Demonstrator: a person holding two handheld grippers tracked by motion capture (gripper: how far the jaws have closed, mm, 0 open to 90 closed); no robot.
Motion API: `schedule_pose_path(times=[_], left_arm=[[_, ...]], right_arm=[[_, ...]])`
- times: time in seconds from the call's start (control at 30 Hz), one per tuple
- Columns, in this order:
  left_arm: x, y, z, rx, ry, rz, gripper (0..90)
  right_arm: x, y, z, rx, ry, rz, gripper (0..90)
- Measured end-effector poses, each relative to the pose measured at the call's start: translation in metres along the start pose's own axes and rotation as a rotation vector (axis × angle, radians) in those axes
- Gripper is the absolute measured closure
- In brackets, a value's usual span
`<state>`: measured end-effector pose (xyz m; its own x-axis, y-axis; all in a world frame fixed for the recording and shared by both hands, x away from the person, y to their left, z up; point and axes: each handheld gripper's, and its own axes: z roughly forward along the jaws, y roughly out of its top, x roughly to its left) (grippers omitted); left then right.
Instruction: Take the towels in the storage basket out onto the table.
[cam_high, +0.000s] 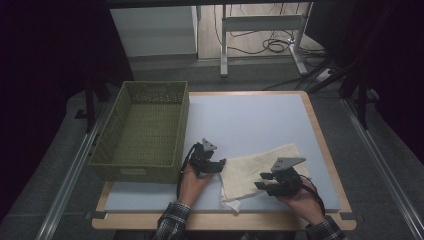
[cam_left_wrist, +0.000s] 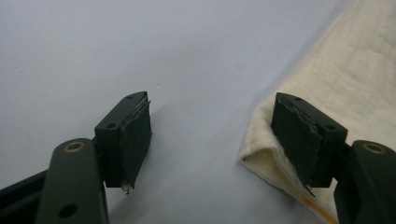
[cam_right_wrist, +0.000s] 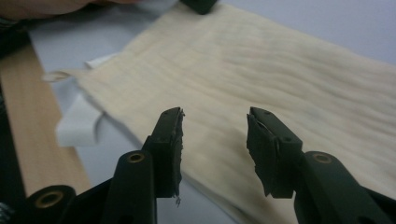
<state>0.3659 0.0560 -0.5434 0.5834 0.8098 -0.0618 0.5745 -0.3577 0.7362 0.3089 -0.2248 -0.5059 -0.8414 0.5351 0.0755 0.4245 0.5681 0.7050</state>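
My left gripper (cam_high: 216, 165) jaws apart at cloth (cam_high: 262, 167) left edge, one jaw over fold. My right gripper (cam_high: 264, 181) apart above cloth near edge. Cloth flat on desk (cam_high: 250, 120), long axis left-right; basket (cam_high: 142, 130) further left.

A green woven basket (cam_high: 145, 132) stands at the left edge of the desk (cam_high: 250, 112), its long side running from the near part toward the far left corner, partly overhanging the left rim. The desk has a pale grey top with a wooden border (cam_high: 320, 135) showing along the right and near edges. A grey carpeted floor (cam_high: 380, 165) surrounds the desk, with a metal rail (cam_high: 70, 170) lying on it beyond the left side. Past the far edge stand the white legs of another frame (cam_high: 260, 25), and black cables (cam_high: 272, 45) lie coiled on the floor beneath it.
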Motion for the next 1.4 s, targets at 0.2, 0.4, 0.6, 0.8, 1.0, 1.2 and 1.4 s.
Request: schedule_pose_path(times=[0.2, 0.4, 0.6, 0.8, 1.0, 1.2, 1.4], left_arm=[[0.000, 0.000, 0.000, 0.000, 0.000, -0.001, 29.1], [0.000, 0.000, 0.000, -0.001, -0.001, -0.001, 29.1], [0.000, 0.000, 0.000, 0.000, -0.001, 0.000, 29.2], [0.000, 0.000, 0.000, -0.004, 0.003, 0.000, 30.5], [-0.004, -0.001, -0.003, -0.010, -0.063, 0.060, 62.0], [-0.004, 0.002, -0.003, -0.012, -0.111, 0.041, 86.3], [-0.004, 0.009, -0.009, -0.051, -0.119, 0.043, 86.8]], right_arm=[[0.023, 0.010, 0.017, 0.014, 0.070, -0.046, 58.6], [0.045, 0.019, 0.036, 0.029, 0.125, -0.083, 58.6], [0.065, 0.026, 0.055, 0.049, 0.154, -0.129, 57.8], [0.078, 0.027, 0.064, 0.061, 0.067, -0.199, 68.8], [0.079, 0.027, 0.062, 0.067, 0.033, -0.215, 83.7], [0.072, 0.029, 0.062, 0.069, 0.077, -0.177, 85.1], [0.070, 0.032, 0.051, 0.008, 0.093, -0.163, 85.1]])
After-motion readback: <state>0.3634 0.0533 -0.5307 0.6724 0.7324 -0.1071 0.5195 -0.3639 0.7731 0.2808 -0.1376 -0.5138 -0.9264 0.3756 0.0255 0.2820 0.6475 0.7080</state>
